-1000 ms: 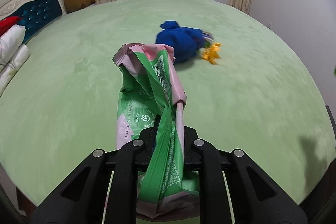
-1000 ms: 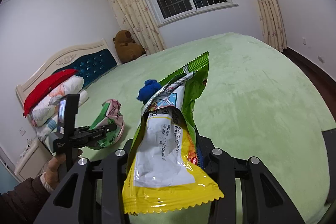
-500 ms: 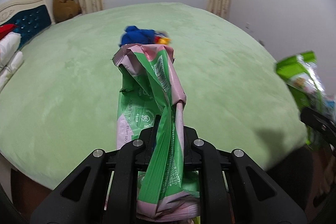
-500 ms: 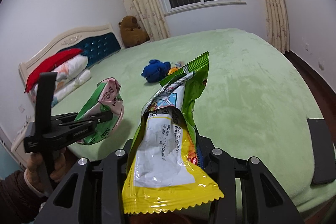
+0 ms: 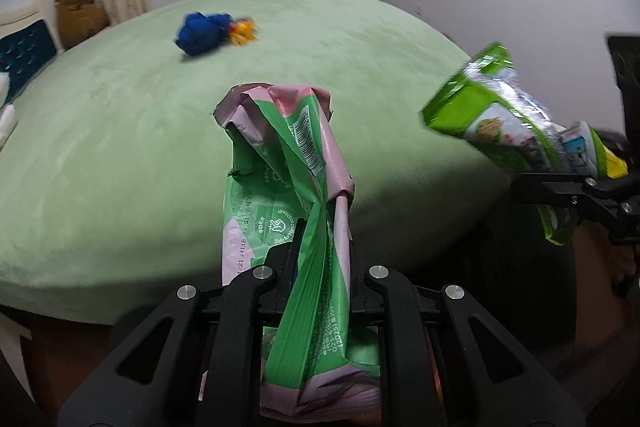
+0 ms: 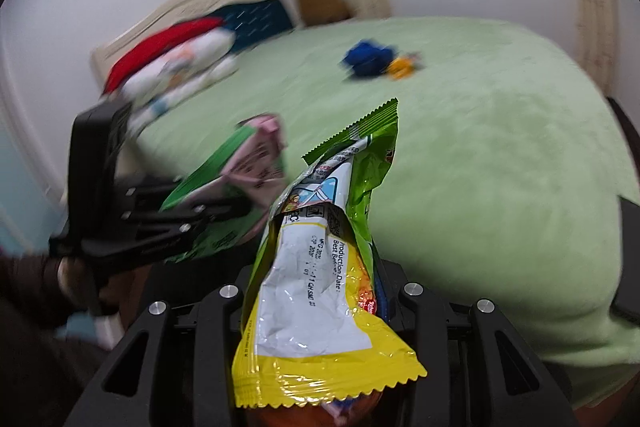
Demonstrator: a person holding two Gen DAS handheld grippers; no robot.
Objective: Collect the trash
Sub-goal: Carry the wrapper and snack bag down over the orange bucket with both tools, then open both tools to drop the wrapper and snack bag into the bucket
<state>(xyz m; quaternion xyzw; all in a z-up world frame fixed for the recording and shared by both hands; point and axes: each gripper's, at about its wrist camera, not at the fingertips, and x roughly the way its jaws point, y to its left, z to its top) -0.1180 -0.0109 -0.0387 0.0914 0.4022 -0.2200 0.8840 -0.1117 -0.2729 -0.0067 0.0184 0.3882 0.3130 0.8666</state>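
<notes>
Trash in hand: left claw (image 5: pixel 320 267) is clamped on a crumpled pink-green wrapper (image 5: pixel 288 155); right claw (image 6: pixel 316 291) grips a green-yellow snack packet (image 6: pixel 328 267). Both are held above the edge of the bed (image 5: pixel 120 131). Step judged: carrying off. Next move calls for a bin (none visible); blue cloth (image 5: pixel 202 33) lies well apart.

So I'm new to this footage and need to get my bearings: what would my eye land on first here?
Each gripper is clamped on a crumpled wrapper: the left gripper holds a pink and green wrapper upright, and the right gripper holds a green and yellow snack bag. Behind them spreads a pale green bed, with a blue bundle and a small orange item touching it, lying near the middle.
</notes>
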